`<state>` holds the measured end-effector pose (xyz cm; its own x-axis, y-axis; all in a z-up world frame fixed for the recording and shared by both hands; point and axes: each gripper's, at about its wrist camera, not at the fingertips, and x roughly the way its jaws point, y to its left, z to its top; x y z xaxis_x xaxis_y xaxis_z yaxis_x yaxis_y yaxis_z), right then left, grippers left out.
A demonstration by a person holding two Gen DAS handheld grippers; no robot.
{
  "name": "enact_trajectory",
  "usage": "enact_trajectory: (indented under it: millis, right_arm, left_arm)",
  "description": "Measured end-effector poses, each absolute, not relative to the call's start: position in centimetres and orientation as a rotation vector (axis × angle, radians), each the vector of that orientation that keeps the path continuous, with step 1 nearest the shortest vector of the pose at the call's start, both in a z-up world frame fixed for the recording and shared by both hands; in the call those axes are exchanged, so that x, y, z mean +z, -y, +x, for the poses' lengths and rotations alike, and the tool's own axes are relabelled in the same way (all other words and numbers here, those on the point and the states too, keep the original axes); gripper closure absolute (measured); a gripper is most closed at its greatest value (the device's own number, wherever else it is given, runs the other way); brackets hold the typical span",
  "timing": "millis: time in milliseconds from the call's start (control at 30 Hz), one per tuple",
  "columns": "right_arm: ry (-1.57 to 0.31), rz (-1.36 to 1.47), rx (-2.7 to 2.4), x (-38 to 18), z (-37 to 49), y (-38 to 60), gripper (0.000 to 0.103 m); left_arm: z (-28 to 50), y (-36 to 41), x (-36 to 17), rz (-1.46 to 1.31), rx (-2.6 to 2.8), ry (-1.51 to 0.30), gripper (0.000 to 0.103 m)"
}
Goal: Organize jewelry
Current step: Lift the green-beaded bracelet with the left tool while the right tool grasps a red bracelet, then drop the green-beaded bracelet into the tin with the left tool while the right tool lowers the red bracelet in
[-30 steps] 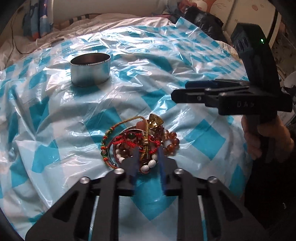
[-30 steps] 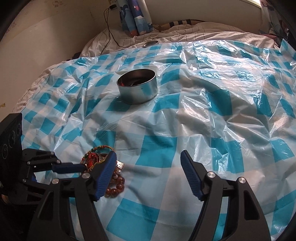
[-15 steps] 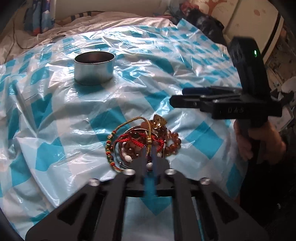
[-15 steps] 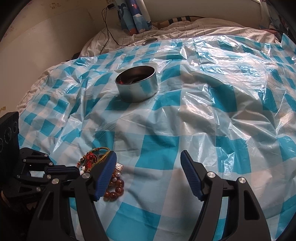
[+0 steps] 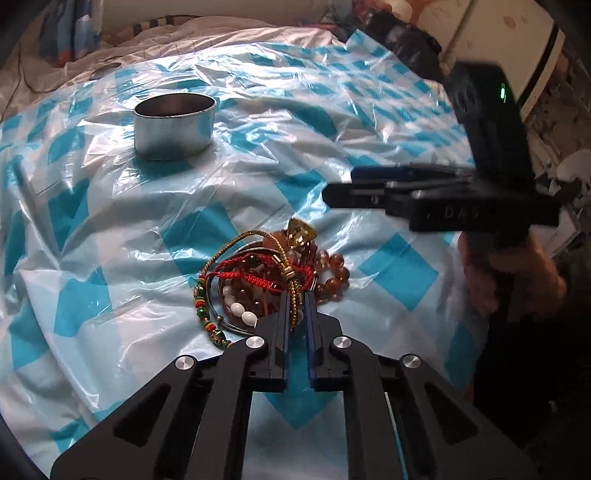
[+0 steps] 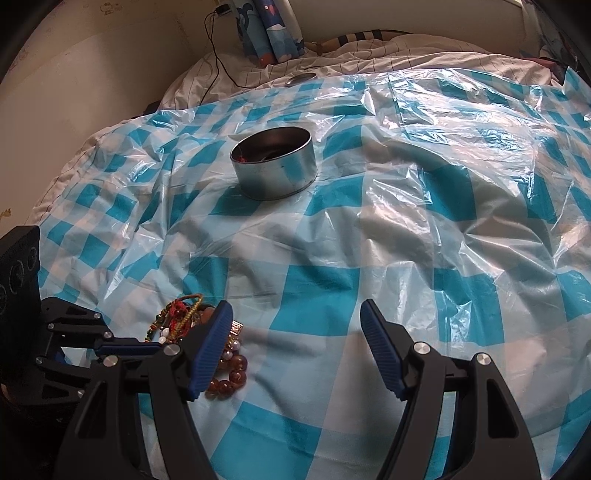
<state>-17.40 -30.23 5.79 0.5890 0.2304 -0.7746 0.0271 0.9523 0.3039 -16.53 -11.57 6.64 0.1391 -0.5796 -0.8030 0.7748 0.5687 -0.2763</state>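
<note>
A tangled pile of bracelets (image 5: 266,280) lies on the blue-checked plastic sheet: red cord, gold cord, white and amber beads, a gold pendant. My left gripper (image 5: 296,301) is shut on a gold-green cord of the pile at its near edge. It also shows in the right wrist view (image 6: 147,345) beside the pile (image 6: 192,325). My right gripper (image 6: 295,343) is open and empty, hovering right of the pile; in the left wrist view it (image 5: 340,192) is seen side-on. A round metal tin (image 5: 173,125) stands farther back, also in the right wrist view (image 6: 275,162), with something red inside.
The crinkled plastic sheet (image 6: 424,229) covers a bed with striped bedding (image 6: 369,51) behind. A cable (image 6: 218,66) and a small round object (image 6: 303,77) lie at the far edge. A dark bag (image 5: 402,33) sits at the far right.
My left gripper closed its fingers on the cord at the pile's near edge and moved in slightly. The right gripper stayed open and nearly still.
</note>
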Motion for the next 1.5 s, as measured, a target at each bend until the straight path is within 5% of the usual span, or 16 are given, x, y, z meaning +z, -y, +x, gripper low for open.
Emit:
enact_trajectory:
  millis: [533, 633, 900, 1033, 1500]
  right_arm:
    - [-0.904, 0.008, 0.371, 6.8, -19.4, 21.8, 0.035]
    - [-0.897, -0.015, 0.385, 6.3, -19.6, 20.6, 0.05]
    - [-0.923, 0.029, 0.389, 5.6, -19.2, 21.2, 0.071]
    - [-0.918, 0.029, 0.37, 5.7, -19.2, 21.5, 0.093]
    - [-0.751, 0.295, 0.404, 10.1, -19.3, 26.3, 0.097]
  left_arm:
    - [-12.4, 5.5, 10.1, -0.102, -0.899, -0.951, 0.097]
    - [-12.3, 5.5, 10.1, -0.106, -0.895, -0.949, 0.097]
    - [-12.1, 5.3, 10.3, -0.112, -0.891, -0.941, 0.097]
    - [-12.2, 5.3, 10.3, -0.112, -0.887, -0.94, 0.097]
    - [-11.7, 6.1, 11.4, -0.13, -0.89, -0.89, 0.097]
